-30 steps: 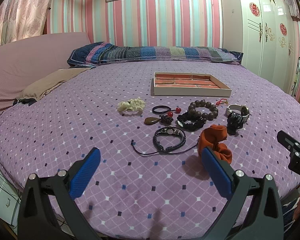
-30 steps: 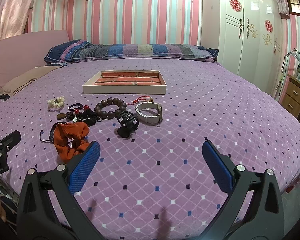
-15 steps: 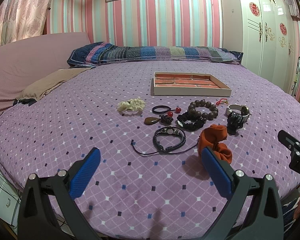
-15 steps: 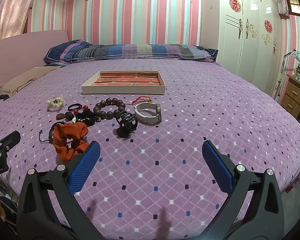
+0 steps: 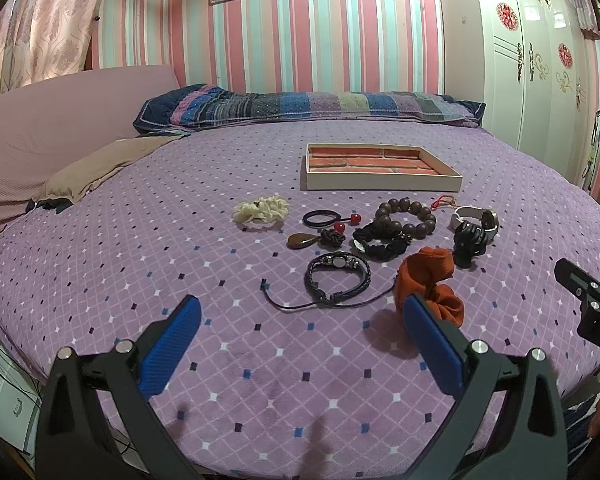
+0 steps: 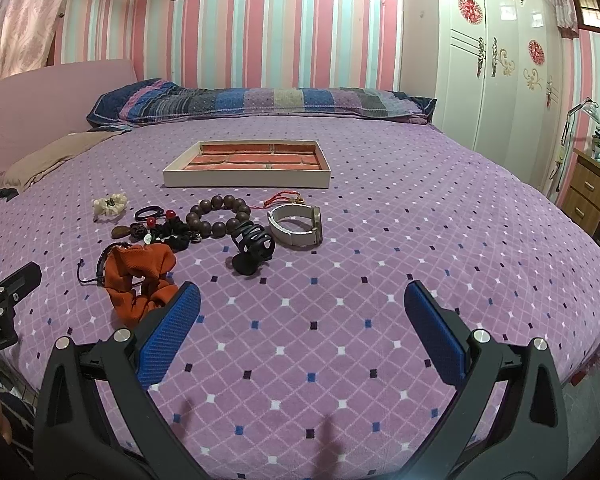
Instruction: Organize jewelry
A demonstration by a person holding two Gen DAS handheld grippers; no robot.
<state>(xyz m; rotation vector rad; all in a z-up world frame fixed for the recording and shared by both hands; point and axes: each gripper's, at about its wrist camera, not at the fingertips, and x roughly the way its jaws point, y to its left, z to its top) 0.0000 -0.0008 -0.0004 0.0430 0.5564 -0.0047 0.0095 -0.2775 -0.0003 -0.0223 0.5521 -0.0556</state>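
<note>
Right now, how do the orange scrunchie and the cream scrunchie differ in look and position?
The orange scrunchie looks larger and bunches up high; the cream scrunchie looks smaller and lies flatter. The orange one lies nearest the grippers, by the left gripper's right finger; the cream one lies farther back on the left, nearer the tray. Both rest on the purple bedspread, outside the tray.

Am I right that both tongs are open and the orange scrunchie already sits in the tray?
Not quite. Both tongs, left and right, are open, but the orange scrunchie lies on the bedspread; the tray is empty, as the right wrist view shows.
</note>
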